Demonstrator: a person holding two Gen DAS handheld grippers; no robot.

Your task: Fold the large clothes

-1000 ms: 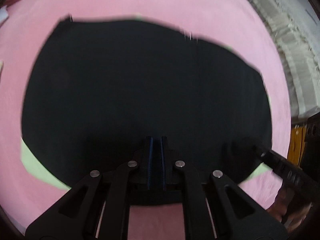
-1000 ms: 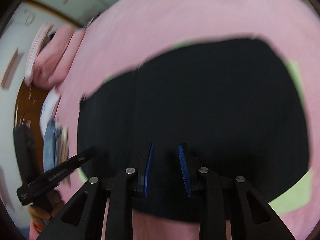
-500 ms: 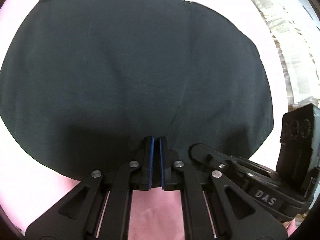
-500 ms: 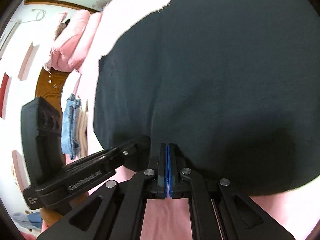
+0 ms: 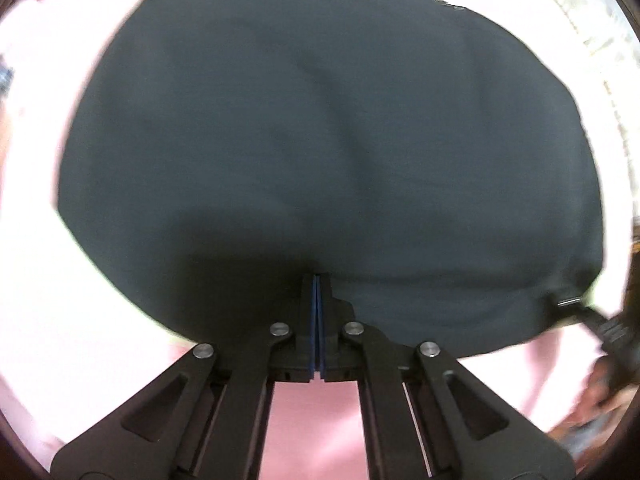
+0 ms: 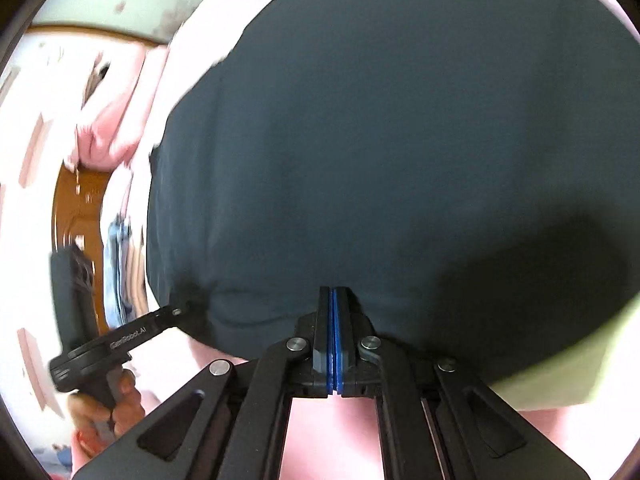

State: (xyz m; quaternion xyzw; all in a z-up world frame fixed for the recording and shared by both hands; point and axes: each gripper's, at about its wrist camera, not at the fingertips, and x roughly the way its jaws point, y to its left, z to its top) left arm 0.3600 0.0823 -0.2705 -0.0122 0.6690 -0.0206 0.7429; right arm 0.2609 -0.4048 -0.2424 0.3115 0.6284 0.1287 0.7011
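Observation:
A large black garment [image 5: 320,120] lies spread flat on a pink bed sheet [image 5: 312,420] and fills most of both views [image 6: 400,140]. My left gripper [image 5: 316,280] is shut, its tips down over the cloth just inside the near hem. No fabric shows between its blue pads. My right gripper [image 6: 333,292] is shut too, over the same hem further right, pads together. The right wrist view shows the left gripper [image 6: 176,312] touching the garment's near left corner, where the cloth puckers. The right gripper [image 5: 568,302] touches the near right corner.
A pale green cloth [image 6: 560,368] peeks out under the garment's near right edge. Left of the bed are a pink pillow [image 6: 108,132], a folded pile with blue denim [image 6: 116,264] and brown wood [image 6: 76,208]. White frilled fabric [image 5: 592,20] lies at the far right.
The right gripper's jaws went from open to shut. Both grippers sank toward the garment. Since the middle frame they have drawn apart along the near hem.

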